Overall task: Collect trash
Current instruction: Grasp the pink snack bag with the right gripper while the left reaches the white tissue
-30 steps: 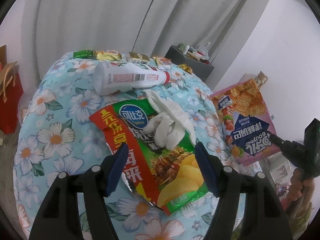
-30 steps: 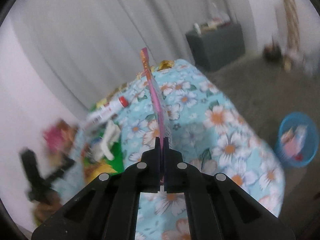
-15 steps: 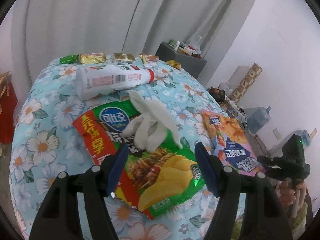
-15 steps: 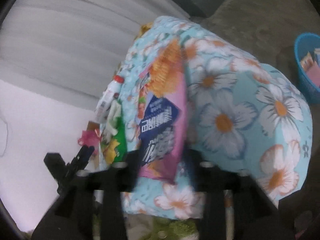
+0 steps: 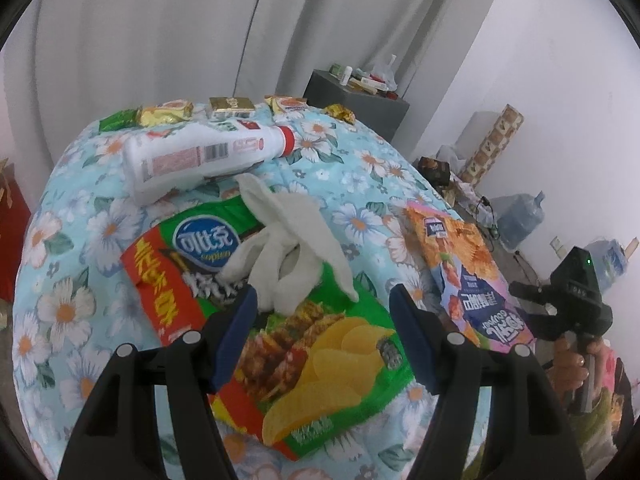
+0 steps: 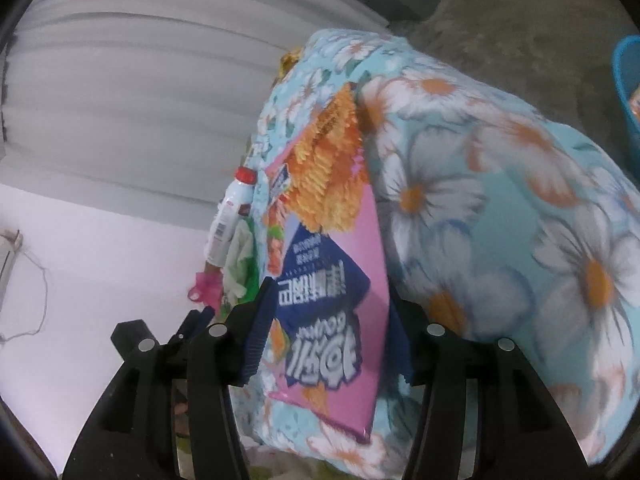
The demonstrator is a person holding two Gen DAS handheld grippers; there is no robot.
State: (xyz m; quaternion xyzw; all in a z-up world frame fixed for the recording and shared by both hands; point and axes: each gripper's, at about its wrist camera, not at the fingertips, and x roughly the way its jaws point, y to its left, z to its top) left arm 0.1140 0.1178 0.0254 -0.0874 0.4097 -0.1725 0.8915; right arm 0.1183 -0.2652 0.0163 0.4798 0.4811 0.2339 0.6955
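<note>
The pink chip bag (image 6: 332, 280) is lying flat at the worktop (image 6: 500, 208) edge between the wide-open right gripper (image 6: 332, 344) fingers, nothing gripped, the left gripper (image 5: 320, 336) is gaping empty over the green bag (image 5: 320, 344), so regrasping is probably needed.

My left claw (image 5: 322, 332) hangs with its two blue-padded fingers (image 5: 235, 334) spread wide, gripping nothing. My right claw (image 6: 330, 334) is likewise parted, its pads (image 6: 260, 330) well apart. In the left wrist view my right hand (image 5: 574, 364) wraps the handle below that claw.
</note>
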